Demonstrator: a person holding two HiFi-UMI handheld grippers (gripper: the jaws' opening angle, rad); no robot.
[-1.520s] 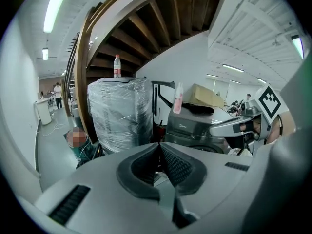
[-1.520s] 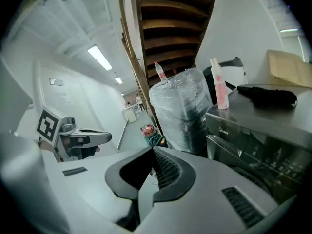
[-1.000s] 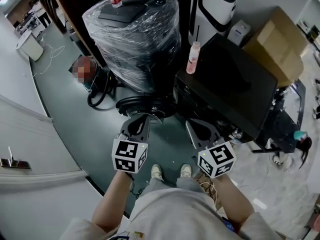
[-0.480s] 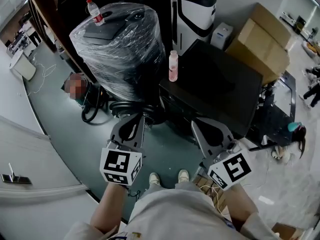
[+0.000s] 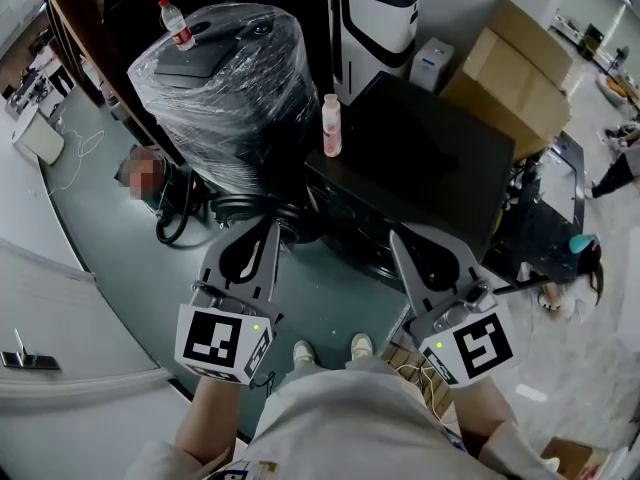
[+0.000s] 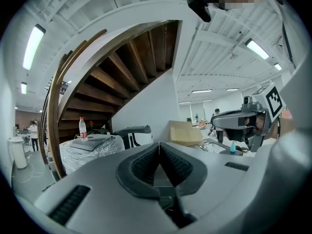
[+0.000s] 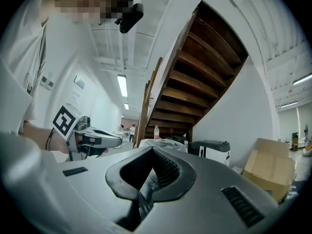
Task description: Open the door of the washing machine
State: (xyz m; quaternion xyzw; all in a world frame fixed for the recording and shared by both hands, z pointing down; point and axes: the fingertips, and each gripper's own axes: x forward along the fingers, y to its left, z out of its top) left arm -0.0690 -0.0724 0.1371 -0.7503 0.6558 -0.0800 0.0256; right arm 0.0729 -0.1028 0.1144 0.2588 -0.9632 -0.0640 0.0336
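Two tongs, the left tongs (image 5: 270,230) and the right tongs (image 5: 398,240). Two bottles: one water bottle (image 5: 177,22), one pink bottle (image 5: 331,125). One plastic-wrapped appliance (image 5: 230,88), one black machine (image 5: 430,158), one cardboard box (image 5: 510,68), two shoes (image 5: 303,351).

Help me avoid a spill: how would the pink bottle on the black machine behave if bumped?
The pink bottle is tall, narrow, upright, so it would probably tip easily. It stands at the black machine's corner, so it could fall off. It looks like light plastic.
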